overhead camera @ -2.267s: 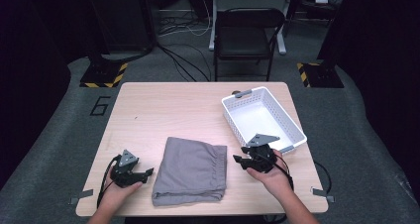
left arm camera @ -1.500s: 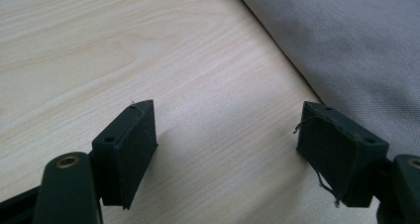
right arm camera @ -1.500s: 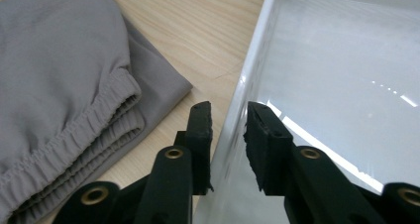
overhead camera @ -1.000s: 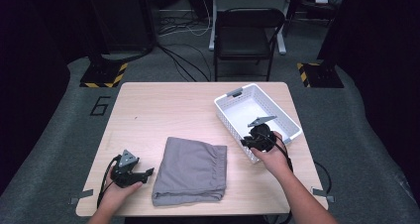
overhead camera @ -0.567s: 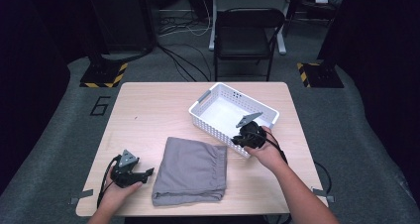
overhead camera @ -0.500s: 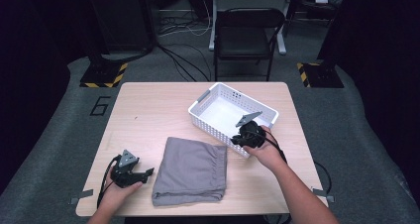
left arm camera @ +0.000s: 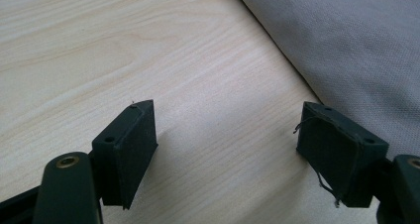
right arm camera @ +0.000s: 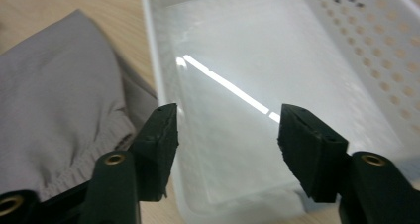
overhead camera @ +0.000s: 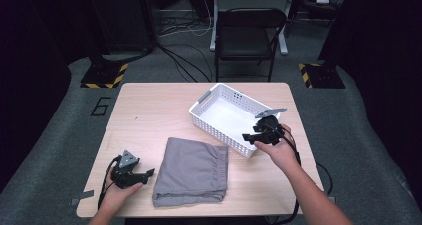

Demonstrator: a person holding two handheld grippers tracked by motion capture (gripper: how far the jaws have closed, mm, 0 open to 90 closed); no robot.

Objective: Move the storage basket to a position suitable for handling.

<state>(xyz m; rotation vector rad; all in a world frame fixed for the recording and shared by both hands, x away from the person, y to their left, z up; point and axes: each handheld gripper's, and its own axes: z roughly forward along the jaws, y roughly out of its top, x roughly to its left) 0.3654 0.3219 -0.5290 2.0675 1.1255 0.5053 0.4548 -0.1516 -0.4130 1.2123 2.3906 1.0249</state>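
Now your one wooden table [overhead camera: 149, 110] carries one white basket [overhead camera: 230, 116], which has swung from the right edge toward the middle and sits at an angle, its near corner just beside the one folded grey cloth [overhead camera: 191, 171]. Your right gripper [overhead camera: 259, 134] has followed it to the basket's near end, jaws apart over the empty white floor. Your left gripper [overhead camera: 142, 175] stays resting left of the cloth, jaws spread on bare wood.

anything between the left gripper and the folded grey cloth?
Nothing. The high view shows bare wood between the left gripper and the folded grey cloth; in the left gripper view its open jaws frame bare table beside the cloth's edge.
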